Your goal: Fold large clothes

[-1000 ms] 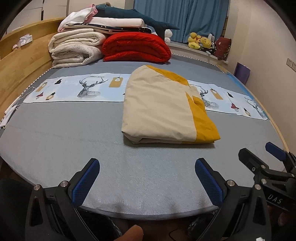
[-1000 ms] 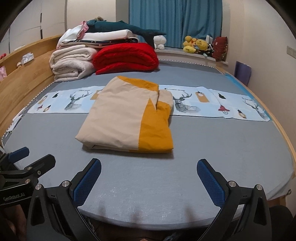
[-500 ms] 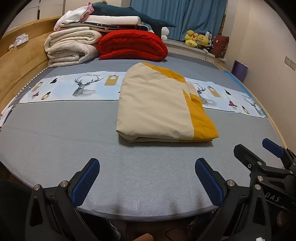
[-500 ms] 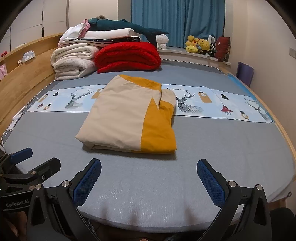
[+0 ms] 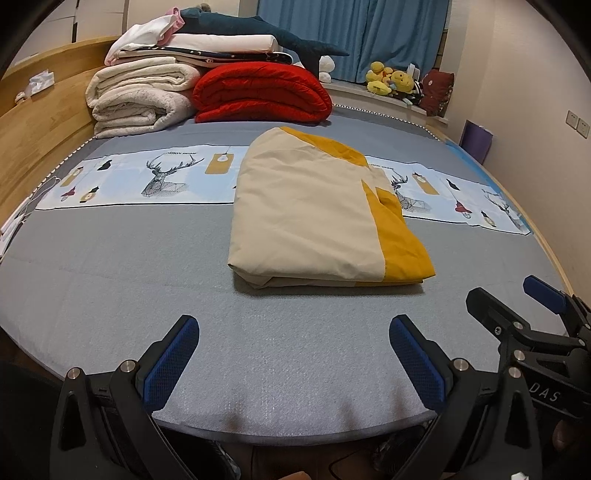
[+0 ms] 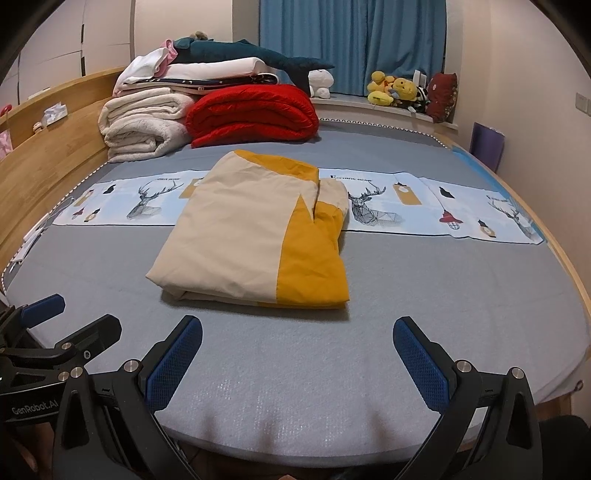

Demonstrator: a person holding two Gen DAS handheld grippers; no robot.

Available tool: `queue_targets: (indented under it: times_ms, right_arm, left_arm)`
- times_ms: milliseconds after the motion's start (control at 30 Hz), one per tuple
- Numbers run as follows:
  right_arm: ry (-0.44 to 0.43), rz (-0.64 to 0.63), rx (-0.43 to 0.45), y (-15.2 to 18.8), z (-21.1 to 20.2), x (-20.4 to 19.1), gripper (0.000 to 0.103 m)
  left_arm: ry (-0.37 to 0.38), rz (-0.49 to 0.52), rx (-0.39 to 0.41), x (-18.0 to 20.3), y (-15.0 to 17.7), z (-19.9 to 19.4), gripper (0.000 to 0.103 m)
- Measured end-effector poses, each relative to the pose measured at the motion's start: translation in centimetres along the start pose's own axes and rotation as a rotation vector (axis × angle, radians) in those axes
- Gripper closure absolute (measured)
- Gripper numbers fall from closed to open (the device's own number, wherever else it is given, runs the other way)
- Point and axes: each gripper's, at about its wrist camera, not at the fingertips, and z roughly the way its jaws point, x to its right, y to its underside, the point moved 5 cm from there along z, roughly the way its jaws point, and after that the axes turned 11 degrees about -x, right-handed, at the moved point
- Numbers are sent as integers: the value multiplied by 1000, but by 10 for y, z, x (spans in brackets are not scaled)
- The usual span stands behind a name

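Both fisheye views are evenly lit by warm, soft indoor light from above; no lamp shows and the closed blue curtains (image 5: 369, 33) let in no daylight. Beyond the wide-spread blue-padded tongs, the folded cream-and-mustard cloth (image 5: 314, 214) throws a short, soft shadow onto the grey bed cover (image 5: 110, 266) on its near side. No harsh glare appears. Focus is sharp from the tong pads to the far wall. Straight lines bow strongly toward the edges, and the corners fall into black vignette. Below the tongs the floor is dim.
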Motion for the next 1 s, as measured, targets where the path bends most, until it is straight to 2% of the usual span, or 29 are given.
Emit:
queue_targets:
  times_ms: [1000]
  right_arm:
    - [4, -1, 4, -1, 1, 1, 0]
  left_arm:
    - [-3, 4, 6, 0, 0, -1, 1]
